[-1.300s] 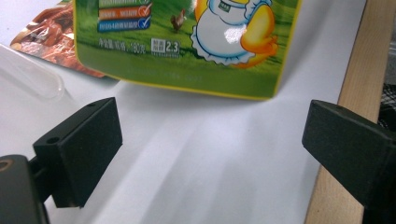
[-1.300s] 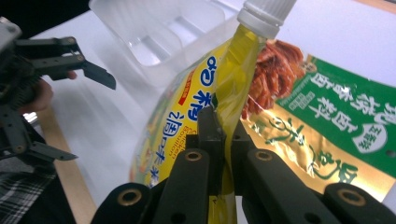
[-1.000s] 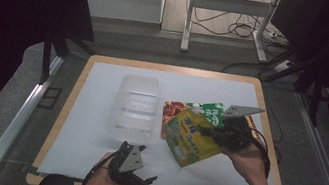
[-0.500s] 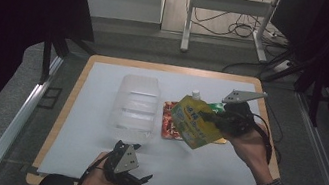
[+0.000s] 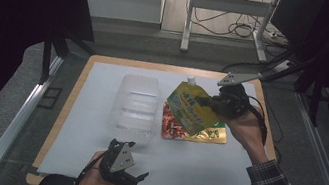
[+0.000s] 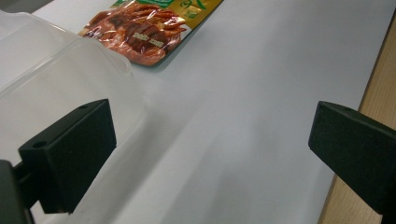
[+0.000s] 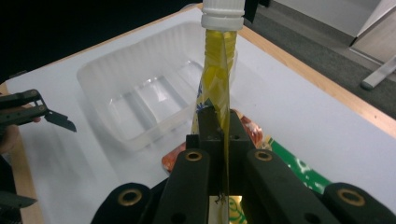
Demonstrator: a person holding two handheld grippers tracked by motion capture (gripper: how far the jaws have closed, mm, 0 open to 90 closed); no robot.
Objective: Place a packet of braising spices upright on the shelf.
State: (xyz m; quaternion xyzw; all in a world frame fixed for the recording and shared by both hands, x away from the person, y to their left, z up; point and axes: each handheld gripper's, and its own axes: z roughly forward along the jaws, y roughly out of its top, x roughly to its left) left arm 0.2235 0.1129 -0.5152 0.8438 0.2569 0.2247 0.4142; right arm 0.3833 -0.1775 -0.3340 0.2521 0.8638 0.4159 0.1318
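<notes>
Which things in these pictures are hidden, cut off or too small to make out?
- Snack bag, high view: the lifted yellow pouch covers its upper part; in the left gripper view the top edge cuts it off.
- Yellow pouch's print: too small in the high view, edge-on in the right gripper view.
- Clear container, left gripper view: cut off by the left edge, blurred.
- Left gripper, high view: jaw gap too small; its own view shows the jaws open.

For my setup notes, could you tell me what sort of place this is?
Probably a lab recording station, not a home: a white-topped wooden table framed by metal rails, loose cables on the grey floor, and a person working handheld black grippers, right and left.
</notes>
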